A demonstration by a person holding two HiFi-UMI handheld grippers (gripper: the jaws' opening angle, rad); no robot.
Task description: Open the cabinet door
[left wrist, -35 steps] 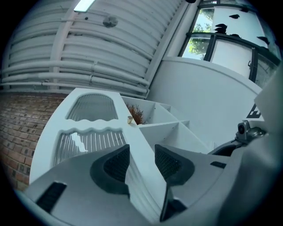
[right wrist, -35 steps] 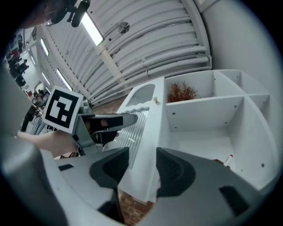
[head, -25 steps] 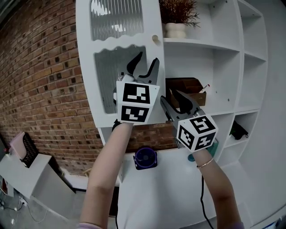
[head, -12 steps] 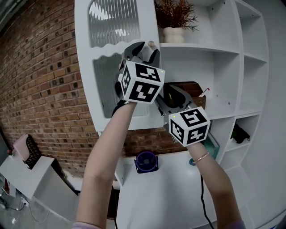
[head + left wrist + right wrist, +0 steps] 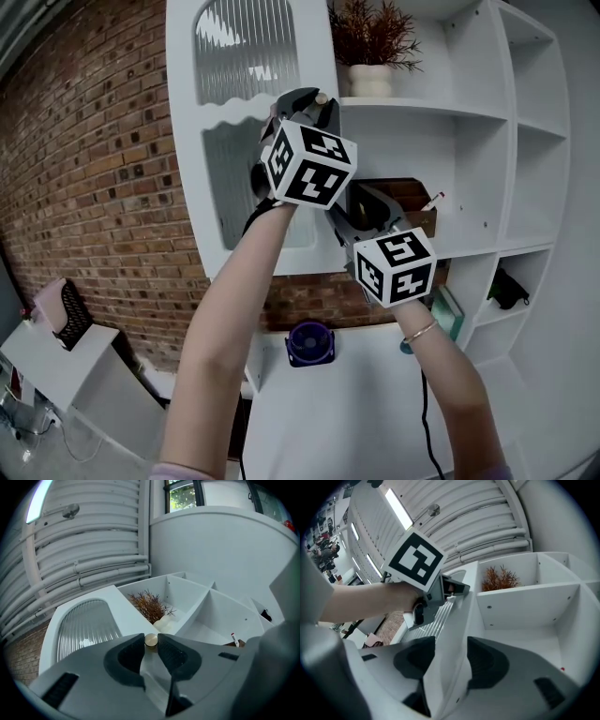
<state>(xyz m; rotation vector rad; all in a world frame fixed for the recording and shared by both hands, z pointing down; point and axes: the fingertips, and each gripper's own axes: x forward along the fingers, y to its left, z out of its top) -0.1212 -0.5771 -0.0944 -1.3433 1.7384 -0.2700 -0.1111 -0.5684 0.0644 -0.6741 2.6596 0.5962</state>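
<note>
At the cabinet door (image 5: 187,187) | left gripper (image 5: 306,103) closing on its one knob (image 5: 151,640) | right gripper (image 5: 451,660) opening astride door's edge

No word, brand name or number can be read in any of the views. The only printed signs are black-and-white square code patterns. One set is on the faces of the left marker cube (image 5: 312,164), and another is on the right marker cube (image 5: 394,267). The patterns are blocks, not letters or digits.
</note>
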